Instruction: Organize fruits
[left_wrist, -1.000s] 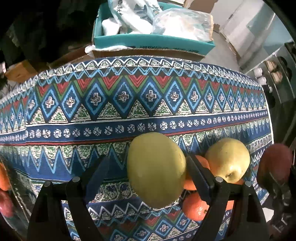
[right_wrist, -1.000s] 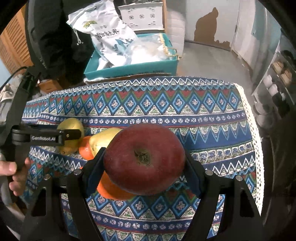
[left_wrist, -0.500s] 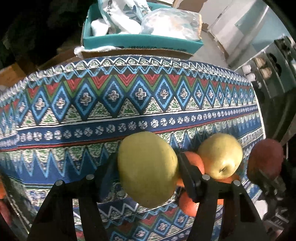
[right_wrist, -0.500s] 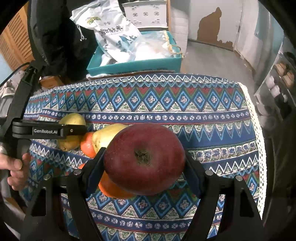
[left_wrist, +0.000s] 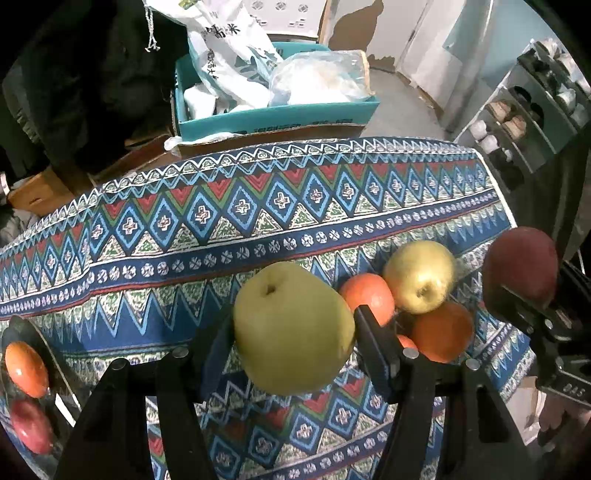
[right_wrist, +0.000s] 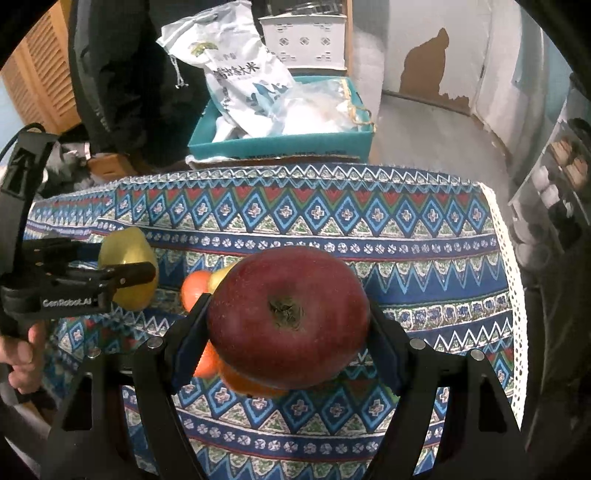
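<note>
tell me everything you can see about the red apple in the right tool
The round dark red apple, skin smooth and faintly speckled, is clamped between the black fingers of the right tool. Its brown, dried calyx end faces the camera. It hangs clear above the patterned blue tablecloth, hiding part of the orange fruits below.

The red apple (right_wrist: 290, 319) hides most of the oranges (right_wrist: 236, 380) beneath it. At the left view's lower left edge, two fruits (left_wrist: 27, 369) (one orange, one red) are cut off and blurred. Shelf items (left_wrist: 517, 122) are too small to identify.
</note>
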